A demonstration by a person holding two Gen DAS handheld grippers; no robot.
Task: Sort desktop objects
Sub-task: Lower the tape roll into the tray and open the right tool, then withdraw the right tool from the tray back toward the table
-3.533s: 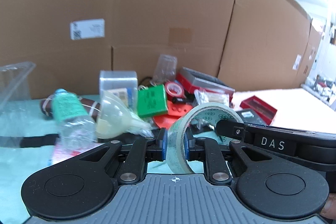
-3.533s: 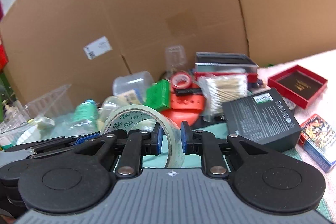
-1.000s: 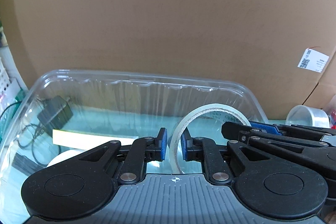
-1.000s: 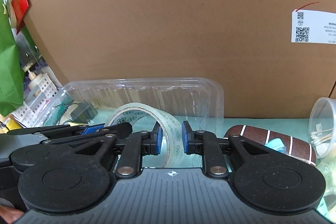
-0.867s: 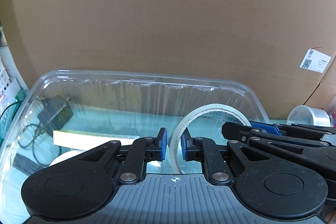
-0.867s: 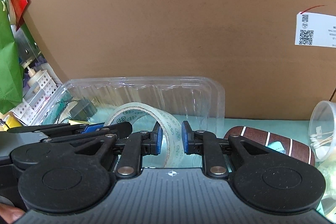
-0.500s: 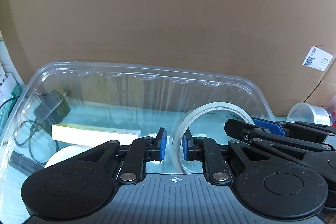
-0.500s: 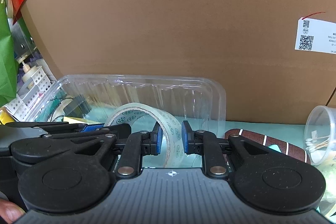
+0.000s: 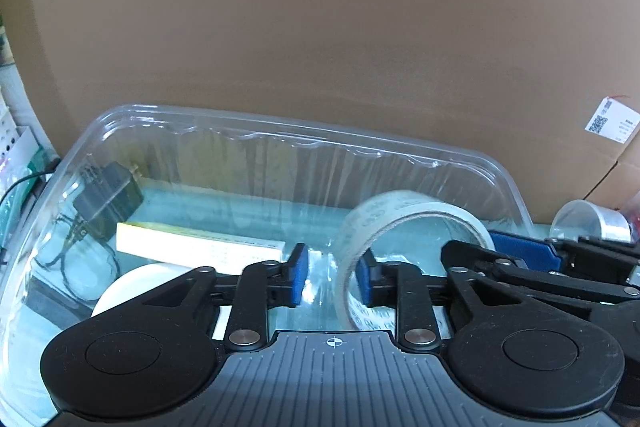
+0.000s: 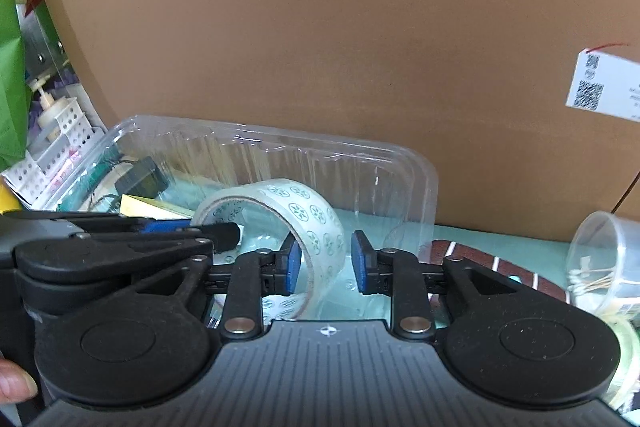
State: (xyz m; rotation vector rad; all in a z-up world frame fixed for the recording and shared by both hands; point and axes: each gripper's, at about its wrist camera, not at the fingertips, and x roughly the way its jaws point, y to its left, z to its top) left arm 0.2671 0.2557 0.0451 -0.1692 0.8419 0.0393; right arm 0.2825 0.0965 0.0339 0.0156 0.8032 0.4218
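A roll of clear tape [image 9: 404, 215] printed with green marks stands on edge over the clear plastic tray [image 9: 280, 135]. My left gripper [image 9: 331, 275] is open, its right pad inside the roll's hole and its left pad clear of the band. My right gripper [image 10: 326, 263] is open too, its pads either side of the band of the tape roll [image 10: 296, 207], no longer pressing it. The tray also shows in the right wrist view [image 10: 360, 155].
In the tray lie a black power adapter [image 9: 108, 193] with its cable, a yellow-edged white box [image 9: 200, 247] and a white round thing [image 9: 140, 283]. A cardboard wall [image 9: 320, 27] stands behind. A clear cup [image 10: 600, 259] and a brown striped case [image 10: 492, 263] lie to the right.
Both grippers carried the tape roll from the clutter to the tray. In the last half second both opened and let go of the band.
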